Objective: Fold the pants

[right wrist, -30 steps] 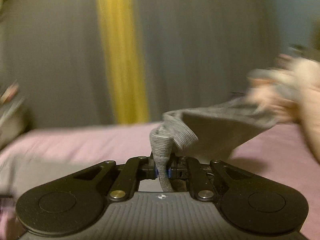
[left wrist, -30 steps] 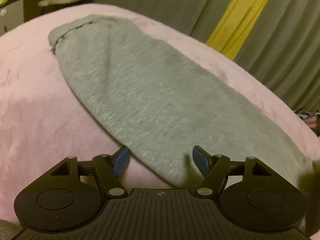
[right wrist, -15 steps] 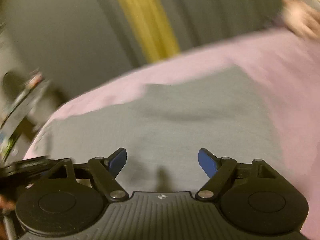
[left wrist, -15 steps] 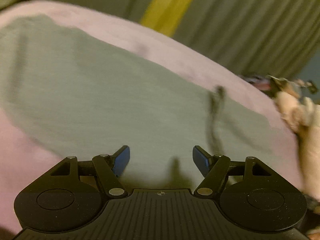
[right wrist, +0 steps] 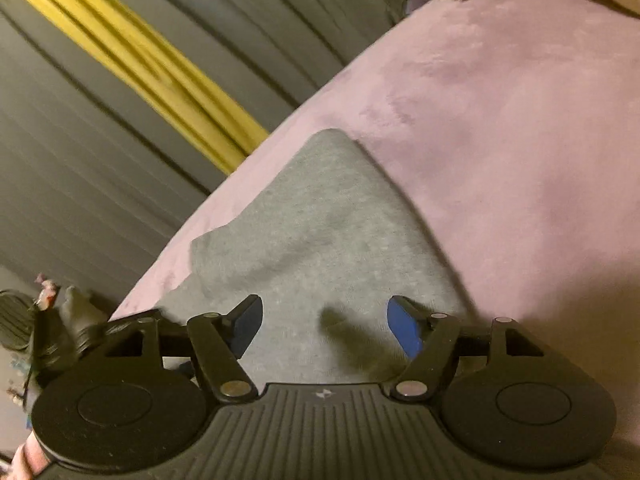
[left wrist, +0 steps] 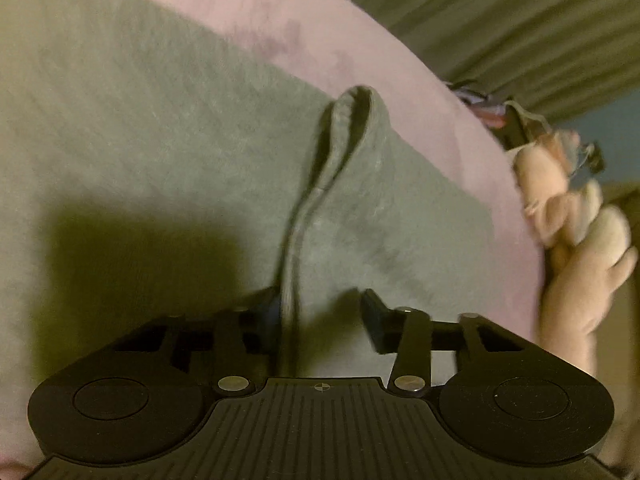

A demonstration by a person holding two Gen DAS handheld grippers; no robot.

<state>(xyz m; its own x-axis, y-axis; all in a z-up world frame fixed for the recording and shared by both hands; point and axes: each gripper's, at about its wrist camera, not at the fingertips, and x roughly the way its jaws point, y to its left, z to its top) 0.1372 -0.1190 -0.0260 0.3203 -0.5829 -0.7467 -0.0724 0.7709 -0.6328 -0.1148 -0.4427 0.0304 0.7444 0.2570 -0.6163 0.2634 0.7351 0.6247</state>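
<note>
- Left wrist view: the grey pants (left wrist: 168,148) lie spread over a pink blanket (left wrist: 328,44), filling most of the frame from the upper left to the lower right.
- A raised ridge of the grey fabric, a fold (left wrist: 316,196) ending in a loop at its far end, runs from the middle of the pants down toward the camera.
- The left gripper (left wrist: 320,312) hangs low over the pants with its fingers apart. The near end of the fold passes between them, close against the left finger (left wrist: 266,312); whether it touches that finger cannot be told. The right finger (left wrist: 374,312) stands clear of the fold.
- A dark shadow falls on the pants to the left of the fold.
- At the right edge, a blurred pale plush toy (left wrist: 576,216) sits beside the blanket; grey curtains (left wrist: 500,20) hang behind.
- Right wrist view: the right gripper (right wrist: 324,324) is held over a folded grey end of the pants (right wrist: 320,232), its blue-tipped fingers (right wrist: 404,328) wide apart and nothing between them.
- This end of the pants forms a rounded corner on the pink blanket (right wrist: 520,140), which stretches off to the right.
- Behind the blanket, the grey curtains (right wrist: 80,160) carry a yellow stripe (right wrist: 152,68).
- Blurred dark items (right wrist: 36,320) lie at the lower left, too unclear to name.
</note>
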